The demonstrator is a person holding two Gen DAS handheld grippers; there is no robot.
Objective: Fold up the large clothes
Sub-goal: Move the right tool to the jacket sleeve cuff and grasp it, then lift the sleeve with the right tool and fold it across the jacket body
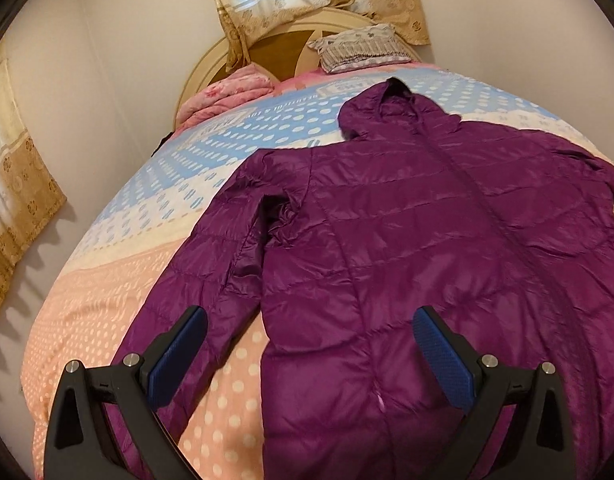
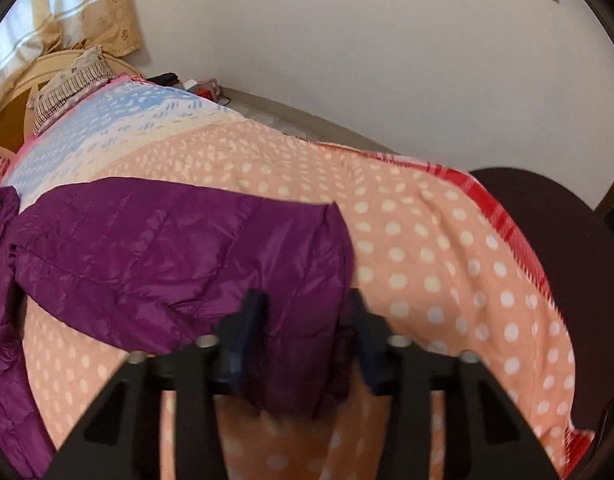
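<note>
A purple hooded puffer jacket (image 1: 407, 232) lies spread front-up on the bed, hood toward the headboard. My left gripper (image 1: 307, 356) is open and empty, hovering over the jacket's lower left part, with the left sleeve (image 1: 195, 280) beside its left finger. In the right wrist view the jacket's right sleeve (image 2: 167, 252) stretches across the bedspread. My right gripper (image 2: 307, 320) is closed on the sleeve's cuff end, with purple fabric bunched between its blue pads.
The bed (image 1: 119, 304) has a dotted peach and blue bedspread. A pillow (image 1: 363, 46) and a pink folded blanket (image 1: 227, 92) lie by the headboard. Curtains hang behind. A dark round object (image 2: 555, 240) stands beside the bed on the right.
</note>
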